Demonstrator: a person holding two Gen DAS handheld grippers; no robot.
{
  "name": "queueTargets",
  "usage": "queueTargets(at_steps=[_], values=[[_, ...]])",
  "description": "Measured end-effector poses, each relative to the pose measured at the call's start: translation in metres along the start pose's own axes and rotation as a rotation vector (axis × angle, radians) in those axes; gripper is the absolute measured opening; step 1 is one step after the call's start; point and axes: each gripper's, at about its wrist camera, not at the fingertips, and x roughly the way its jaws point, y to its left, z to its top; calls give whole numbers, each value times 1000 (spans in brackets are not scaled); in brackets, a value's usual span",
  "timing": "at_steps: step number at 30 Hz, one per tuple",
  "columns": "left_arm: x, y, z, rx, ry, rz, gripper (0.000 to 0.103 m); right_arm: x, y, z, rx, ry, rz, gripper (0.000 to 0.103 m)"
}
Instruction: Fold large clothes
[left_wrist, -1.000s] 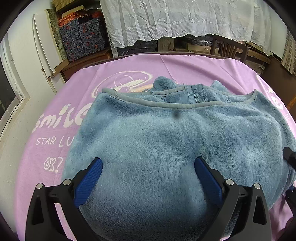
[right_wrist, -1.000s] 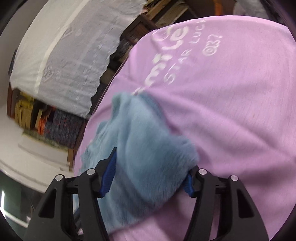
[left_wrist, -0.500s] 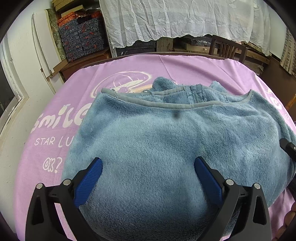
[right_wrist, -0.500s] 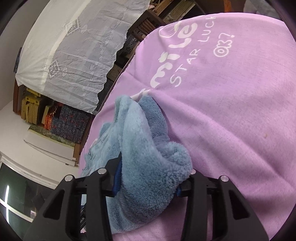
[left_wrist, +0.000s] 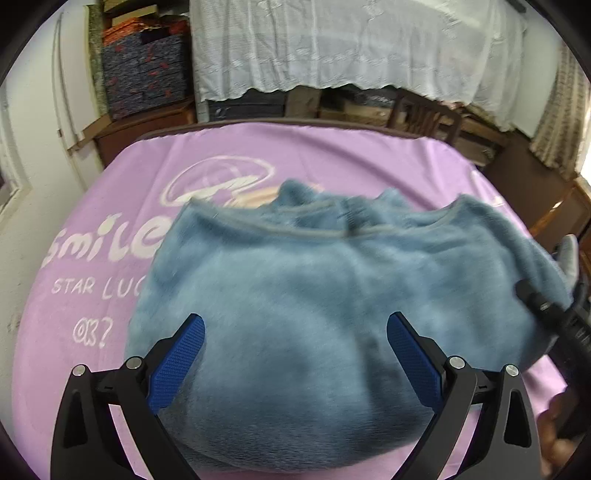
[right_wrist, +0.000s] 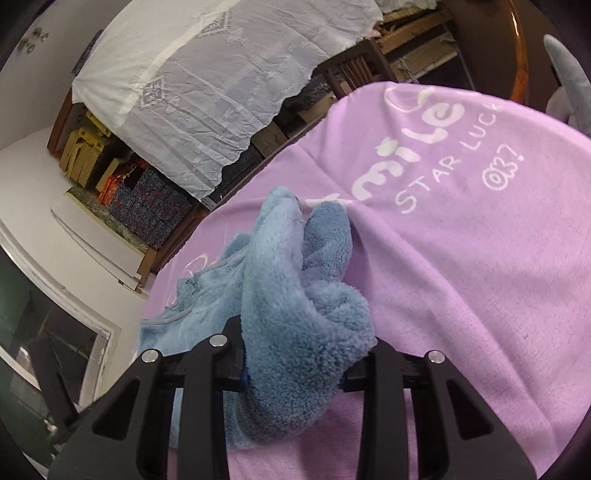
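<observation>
While the right tool (right_wrist: 295, 369) is closing, a thick bunch of the blue fleece (right_wrist: 299, 317) sits between its jaws & the pads look pressed into the pile, so I judge that end gripped. Left tool (left_wrist: 295, 354) stands wide open w/ nothing held; its blue pads (left_wrist: 177, 365) straddle the fleece's near edge, cloth bulging between them but not pinched as far as I can tell.

Fleece lies spread on the purple cloth (left_wrist: 332, 158) over the desk, long axis running side to side across the left view, grey-trimmed hem (left_wrist: 295, 232) on its far side. From the right tool the rest of the garment trails away toward the printed "smile" lettering (right_wrist: 417, 144). Right tool is at the fleece's right end; left is nearer the middle, so prob. the left must close before any fold lifts evenly.
</observation>
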Motion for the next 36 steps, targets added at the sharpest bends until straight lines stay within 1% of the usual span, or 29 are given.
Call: queueTargets(at_steps=[3,7,8,10,12,13,14,16,18,20,21,22,25,27,29,30,31,32,33,34,36], values=[[-5,-11,15,0,20,-54,99,-7,20,-5,-108,-43,-20,30],[-13,-40,50,60,45,-109,99,-18,42,-16,-220,-88,-26,30],[-16,-54,61,89,61,-140,99,-19,45,-18,-239,-92,-26,30],[-17,-72,77,119,90,-177,99,-20,50,-20,-265,-95,-26,30],[-14,-96,92,155,146,-238,99,-20,51,-22,-269,-93,-25,30],[-11,-105,94,173,167,-253,99,-20,51,-22,-266,-91,-23,30],[-7,-116,98,196,193,-254,99,-21,50,-22,-262,-90,-22,30],[2,-134,101,240,228,-234,99,-18,50,-21,-258,-87,-23,30],[14,-155,103,310,265,-209,99,-17,50,-22,-260,-85,-23,30],[26,-167,104,353,291,-176,99,-17,53,-23,-269,-83,-19,30],[32,-171,104,364,319,-174,99,-17,54,-24,-274,-84,-17,30],[42,-174,104,367,364,-187,99,-17,56,-25,-285,-86,-17,30],[60,-171,105,343,423,-208,99,-19,61,-28,-310,-92,-17,31],[63,-171,104,349,432,-236,99,-18,62,-28,-314,-87,-13,31],[62,-173,102,375,423,-249,98,-18,63,-29,-318,-82,-10,31],[62,-175,102,384,410,-243,89,-18,64,-30,-321,-82,-9,31],[62,-175,101,394,402,-237,70,-19,65,-31,-329,-82,-10,31],[64,-174,101,397,411,-239,58,-19,66,-31,-333,-83,-11,31],[66,-172,101,386,425,-246,36,-19,66,-32,-336,-83,-12,31],[68,-169,102,372,433,-249,29,-20,66,-32,-336,-82,-12,31],[68,-161,105,353,415,-256,23,-19,64,-30,-325,-73,-9,32]])
